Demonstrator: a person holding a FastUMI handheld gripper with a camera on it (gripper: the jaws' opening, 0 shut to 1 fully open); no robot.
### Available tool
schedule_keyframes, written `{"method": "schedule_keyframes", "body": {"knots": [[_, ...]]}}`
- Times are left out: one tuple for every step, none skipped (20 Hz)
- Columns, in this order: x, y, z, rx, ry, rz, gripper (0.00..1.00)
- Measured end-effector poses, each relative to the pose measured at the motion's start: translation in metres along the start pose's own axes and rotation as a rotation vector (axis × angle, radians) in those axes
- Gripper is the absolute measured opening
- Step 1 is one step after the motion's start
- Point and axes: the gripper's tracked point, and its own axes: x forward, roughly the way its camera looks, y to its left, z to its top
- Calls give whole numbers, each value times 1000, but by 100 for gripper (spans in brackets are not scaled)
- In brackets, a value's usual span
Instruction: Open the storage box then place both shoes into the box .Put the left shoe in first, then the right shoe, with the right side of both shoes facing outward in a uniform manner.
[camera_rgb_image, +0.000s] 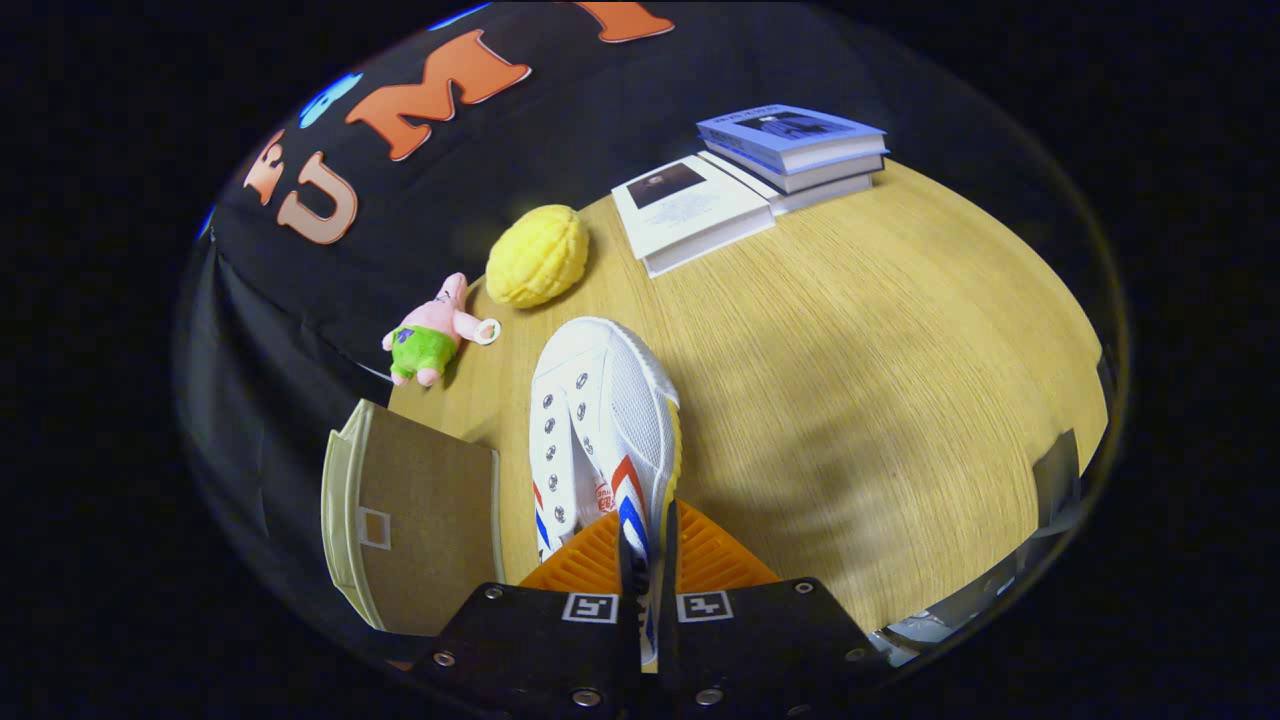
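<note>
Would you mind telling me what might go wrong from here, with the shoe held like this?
1. The gripper pinches only the thin side wall of the white sneaker, near its heel; the long toe end may sag or slip free.
2. The storage box sits close beside the shoe, so a swing could knock its wall.
3. The plush starfish toy and yellow bun-shaped toy lie just beyond the toe and might get nudged.
</note>
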Motion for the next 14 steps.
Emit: {"method": "schedule_keyframes", "body": {"knots": [[-5, 15, 7, -12, -10, 18, 7], [-11, 31, 14, -18, -19, 43, 7], [-15, 48, 20, -21, -23, 68, 7], [-20, 63, 22, -36, -14, 88, 7], [-23, 77, 23, -65, -14, 102, 7], [-27, 92, 25, -96, -14, 115, 7], [-31, 108, 26, -120, -12, 132, 7], [-35, 125, 26, -136, -9, 151, 7], [-38, 141, 26, -149, -5, 175, 7], [-39, 158, 25, -161, -1, 199, 7], [-39, 176, 23, -176, 7, 224, 7], [-39, 192, 21, -186, 11, 245, 7], [-37, 208, 17, -206, 22, 266, 6], [-33, 220, 12, -223, 32, 278, 7]]}}
